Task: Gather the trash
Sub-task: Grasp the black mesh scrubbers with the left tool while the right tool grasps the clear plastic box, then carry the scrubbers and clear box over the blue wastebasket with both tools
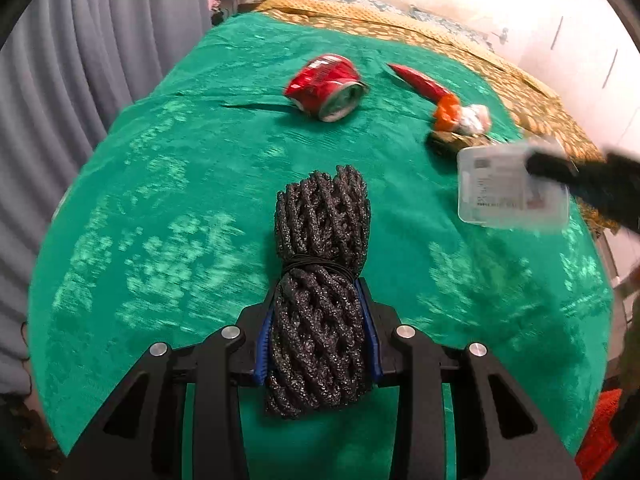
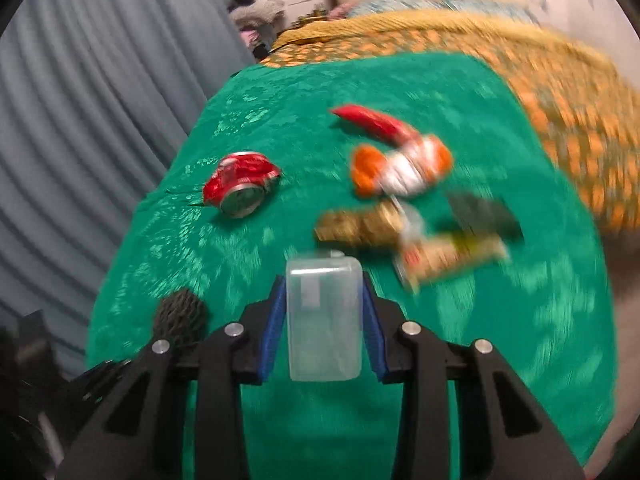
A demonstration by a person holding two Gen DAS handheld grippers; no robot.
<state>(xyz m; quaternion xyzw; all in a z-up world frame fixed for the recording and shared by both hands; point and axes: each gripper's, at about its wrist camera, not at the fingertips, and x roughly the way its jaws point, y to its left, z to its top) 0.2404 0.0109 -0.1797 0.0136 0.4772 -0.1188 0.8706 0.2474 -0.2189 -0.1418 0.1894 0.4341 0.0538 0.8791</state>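
**Both grippers loaded over a green-covered bed**

The green cloth (image 1: pixel 200 184) fills most of both views, spread over a bed; a mustard patterned cover (image 2: pixel 560 92) lies along its far and right edges, and grey curtains (image 1: pixel 80 80) hang on the left. The cloth's near edge is cut off behind the gripper frames.

The left gripper (image 1: pixel 319 320) is clamped on a black net bundle (image 1: pixel 320 264), a rolled mesh tied round its waist with a thin black band. The bundle stands between the blue pads and reaches out past them over the cloth. In the right view only its tip shows at the lower left.

The right gripper (image 2: pixel 324 320) has a clear plastic box (image 2: pixel 323 316) between its blue pads, which sit against the box's two sides. The box looks empty from this view. From the left view the same box shows at the right edge, carrying a printed label with a barcode-like patch; the print is too blurred to read.

The rest of the trash lies on the cloth beyond both grippers. A crushed red can (image 1: pixel 326 88) rests on its side with its silver end toward the cameras; its white lettering cannot be read. To the right lie a red wrapper (image 1: pixel 420 80) and an orange-and-white wrapper (image 2: pixel 400 166), touching. Nearer the right gripper sit a brown wrapper (image 2: pixel 360 226) and some overlapping packets (image 2: pixel 456 252), smeared by motion blur, so their count and print cannot be told.
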